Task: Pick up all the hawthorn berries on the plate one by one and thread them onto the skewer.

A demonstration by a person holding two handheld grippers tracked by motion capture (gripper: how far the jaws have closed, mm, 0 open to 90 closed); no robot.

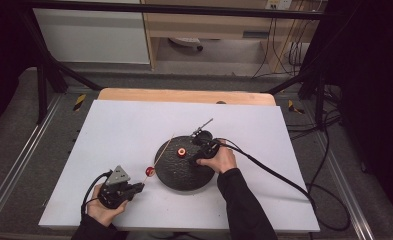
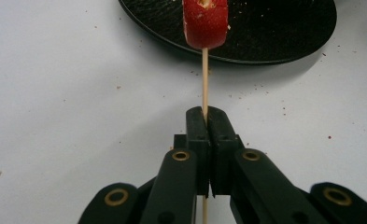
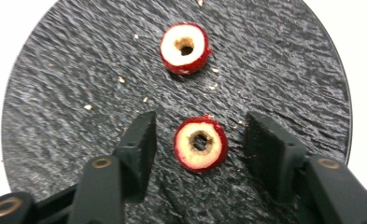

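A thin wooden skewer (image 2: 204, 79) is clamped between the jaws of my left gripper (image 2: 204, 112), which is shut on it. A red cored fruit slice (image 2: 205, 23) is threaded on the skewer just over the near rim of the black round plate (image 2: 284, 42). In the high view the left gripper (image 1: 136, 188) is at the front left and the skewer (image 1: 160, 156) slants up across the plate (image 1: 176, 175). My right gripper (image 3: 203, 122) hovers over the plate, open, with a cored slice (image 3: 201, 143) between its pads and a gap on both sides. A second slice (image 3: 185, 48) lies beyond it.
The plate sits on a white table sheet (image 1: 124, 130) with a wooden edge (image 1: 184, 95) at the back. A small metal tool (image 1: 202, 127) lies just behind the plate. The right gripper's cable (image 1: 279, 175) trails off to the right. Crumbs dot the plate.
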